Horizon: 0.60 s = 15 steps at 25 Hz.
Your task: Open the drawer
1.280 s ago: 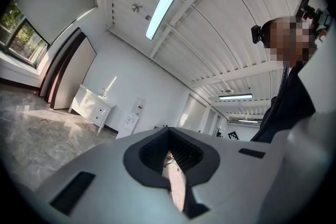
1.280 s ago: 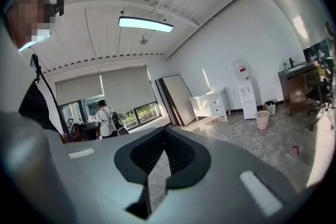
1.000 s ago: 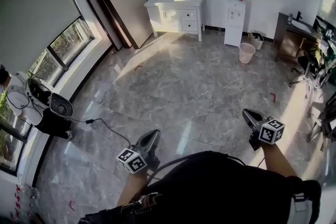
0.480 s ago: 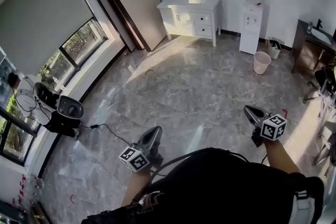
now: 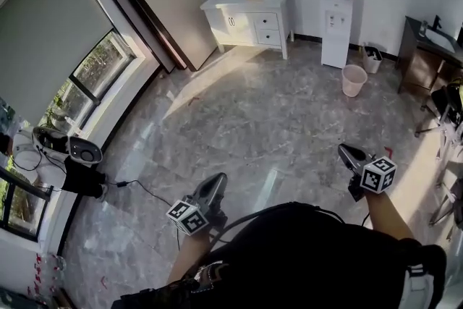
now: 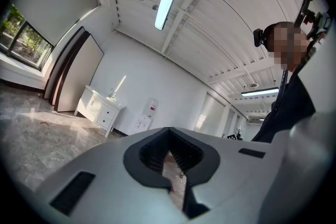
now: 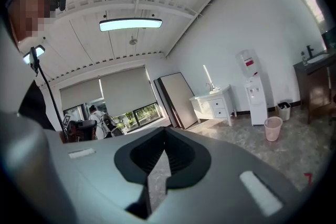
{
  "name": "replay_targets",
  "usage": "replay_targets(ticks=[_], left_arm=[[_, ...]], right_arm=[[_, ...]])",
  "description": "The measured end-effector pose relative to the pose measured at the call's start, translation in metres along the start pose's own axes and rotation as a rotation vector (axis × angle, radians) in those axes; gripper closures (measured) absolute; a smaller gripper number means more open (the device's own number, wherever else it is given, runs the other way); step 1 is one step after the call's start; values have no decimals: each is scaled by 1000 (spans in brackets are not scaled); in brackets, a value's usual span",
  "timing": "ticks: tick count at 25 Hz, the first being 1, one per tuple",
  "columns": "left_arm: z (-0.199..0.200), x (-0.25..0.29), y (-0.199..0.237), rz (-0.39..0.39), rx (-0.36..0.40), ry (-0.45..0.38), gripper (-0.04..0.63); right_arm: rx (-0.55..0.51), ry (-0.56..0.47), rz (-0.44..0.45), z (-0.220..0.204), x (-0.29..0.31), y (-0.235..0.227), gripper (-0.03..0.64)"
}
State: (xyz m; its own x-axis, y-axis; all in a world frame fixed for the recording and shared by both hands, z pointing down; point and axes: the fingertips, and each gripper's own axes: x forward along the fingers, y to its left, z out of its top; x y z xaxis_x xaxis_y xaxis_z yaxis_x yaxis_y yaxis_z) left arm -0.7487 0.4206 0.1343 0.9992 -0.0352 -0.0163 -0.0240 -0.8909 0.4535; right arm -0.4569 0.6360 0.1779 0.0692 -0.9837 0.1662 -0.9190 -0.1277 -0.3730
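A white cabinet point(image 5: 249, 14) with a sink and a tap on top stands against the far wall. Its two drawers point(image 5: 266, 27) are stacked on its right side and both look closed. The cabinet also appears small in the left gripper view point(image 6: 100, 110) and in the right gripper view point(image 7: 212, 107). My left gripper point(image 5: 215, 183) and right gripper point(image 5: 346, 153) are held close to the body, far from the cabinet across a wide marble floor. In their own views, the left gripper point(image 6: 170, 178) and right gripper point(image 7: 156, 176) are shut with nothing between them.
A water dispenser point(image 5: 338, 7) stands right of the cabinet, with a pink bin point(image 5: 354, 79) in front of it. A large board point(image 5: 163, 3) leans on the wall at the left. A dark desk point(image 5: 423, 47) is at the right. Equipment and a cable point(image 5: 137, 184) lie by the window.
The head view swung right, then back left, and the cabinet looks slightly nearer. Both grippers stay shut in the same place in front of the body.
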Motion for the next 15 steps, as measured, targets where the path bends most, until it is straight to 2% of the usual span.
replay_targets(ticks=[3,8,12,15], left_arm=[[1,34,8,-41,-9,26,595],[8,97,34,-154,-27,70,595],[19,164,62,-266,-41,107,595],[37,202,87,-345,-42,120,595]], right_arm=[[14,-15,-61,6,-6,-25,615],[16,-34,-170,23,-2,-55,615],[15,-69,-288,44,-1,-82,615],[16,-80,-345,54,17,-87,615]])
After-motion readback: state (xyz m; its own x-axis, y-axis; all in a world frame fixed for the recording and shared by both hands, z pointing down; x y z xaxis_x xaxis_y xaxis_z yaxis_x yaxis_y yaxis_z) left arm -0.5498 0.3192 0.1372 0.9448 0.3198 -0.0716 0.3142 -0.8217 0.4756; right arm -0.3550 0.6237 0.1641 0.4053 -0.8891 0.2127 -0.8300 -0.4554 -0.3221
